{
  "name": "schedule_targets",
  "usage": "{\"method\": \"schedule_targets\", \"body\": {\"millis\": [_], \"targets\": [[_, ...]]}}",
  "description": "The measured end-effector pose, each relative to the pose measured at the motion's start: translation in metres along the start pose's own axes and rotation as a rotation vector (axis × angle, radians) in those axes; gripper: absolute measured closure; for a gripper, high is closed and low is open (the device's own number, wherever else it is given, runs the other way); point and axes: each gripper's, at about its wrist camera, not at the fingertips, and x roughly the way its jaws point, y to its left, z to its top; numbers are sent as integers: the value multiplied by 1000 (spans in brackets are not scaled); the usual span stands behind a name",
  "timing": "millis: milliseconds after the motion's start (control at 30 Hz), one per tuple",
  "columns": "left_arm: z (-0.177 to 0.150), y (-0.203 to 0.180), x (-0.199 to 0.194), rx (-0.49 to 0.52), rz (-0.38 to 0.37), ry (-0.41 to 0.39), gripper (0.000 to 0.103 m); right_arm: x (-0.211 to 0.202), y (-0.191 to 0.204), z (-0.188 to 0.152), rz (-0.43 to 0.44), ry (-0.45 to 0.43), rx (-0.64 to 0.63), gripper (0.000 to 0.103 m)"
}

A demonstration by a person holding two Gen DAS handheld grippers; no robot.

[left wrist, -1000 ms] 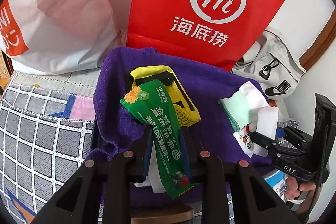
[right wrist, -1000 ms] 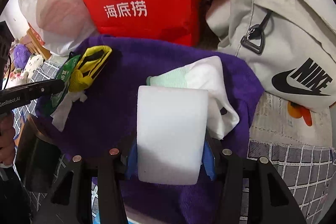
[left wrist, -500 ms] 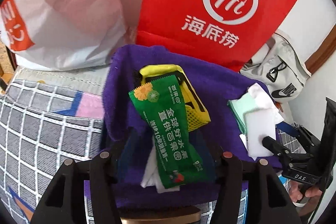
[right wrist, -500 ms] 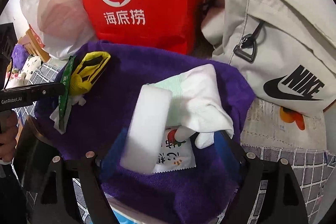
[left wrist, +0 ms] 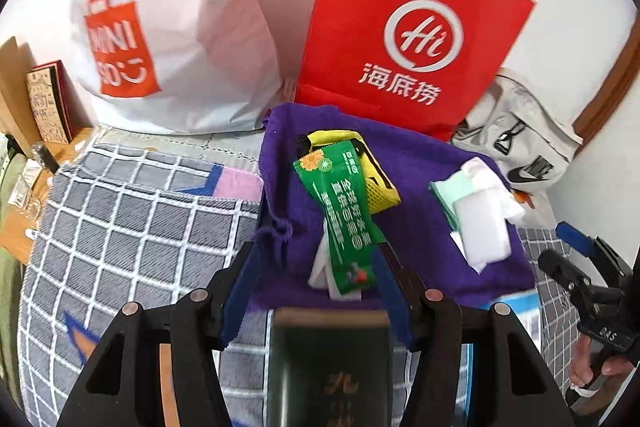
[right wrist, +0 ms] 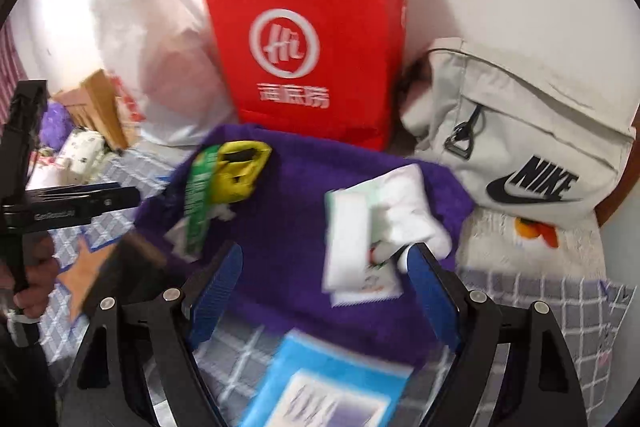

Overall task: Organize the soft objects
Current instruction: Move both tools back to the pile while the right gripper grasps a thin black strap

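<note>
Both tools empty, jaws spread wide. Left tool [left wrist: 316, 267] sits low at near edge of purple towel [left wrist: 420, 163], blue pads either side of the green packet [left wrist: 344, 219] w/o touching it. Right tool [right wrist: 324, 283] likewise apart, pads flanking the white sponge [right wrist: 346, 239] but not gripping; that view is motion-blurred, so fine contact can't be confirmed.

Towel acts as the collecting spot: spread over the checked grey blanket [left wrist: 120, 227], backed by red paper bag [left wrist: 400, 27] and white plastic bag [left wrist: 160, 27]; grey backpack [right wrist: 520, 131] to the right. Soft things sorted in two heaps on it, well apart.
- Left heap: green packet lying on yellow mesh pouch [left wrist: 380, 183], w/ white tissue poking out beneath its lower end.
- Right heap: sponge laid on a pale-green-and-white folded cloth [right wrist: 404, 211], small printed sachet [right wrist: 372, 283] under its near end.

Judgement: stacking by heap keeps light items from sliding off the towel. Both placements look done. Dark box [left wrist: 328, 367] and blue-white pack [right wrist: 320, 387] lie near the towel's front edge, unsorted.
</note>
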Motion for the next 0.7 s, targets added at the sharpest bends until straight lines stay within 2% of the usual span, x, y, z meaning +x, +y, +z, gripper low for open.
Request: {"method": "schedule_targets", "body": {"millis": [133,167,233,300,333,400,500,600,700], "targets": [[-22,3,-29,25,-23,-25,47,-28,20,-26,36,0,9,20],[-30,5,-36,27,-21,-34,47,-33,24,-33,35,0,6,23],[-44,6,-49,36,-15,-46,47,-45,34,-53,41,16,-6,31],[-60,9,-60,37,-9,-49,47,-53,42,-72,46,42,-10,44],[-66,10,-63,27,-9,-47,47,-56,44,-78,51,53,-12,48],[-77,14,-70,12,-23,-44,47,-63,51,-97,64,81,-14,62],[-94,20,-78,-42,-32,-50,47,-74,57,-119,84,91,0,74],[-107,30,-82,-99,-69,-41,48,-81,60,-136,107,90,25,77],[-122,34,-85,-107,-65,-41,48,-85,65,-151,124,92,29,77]]}}
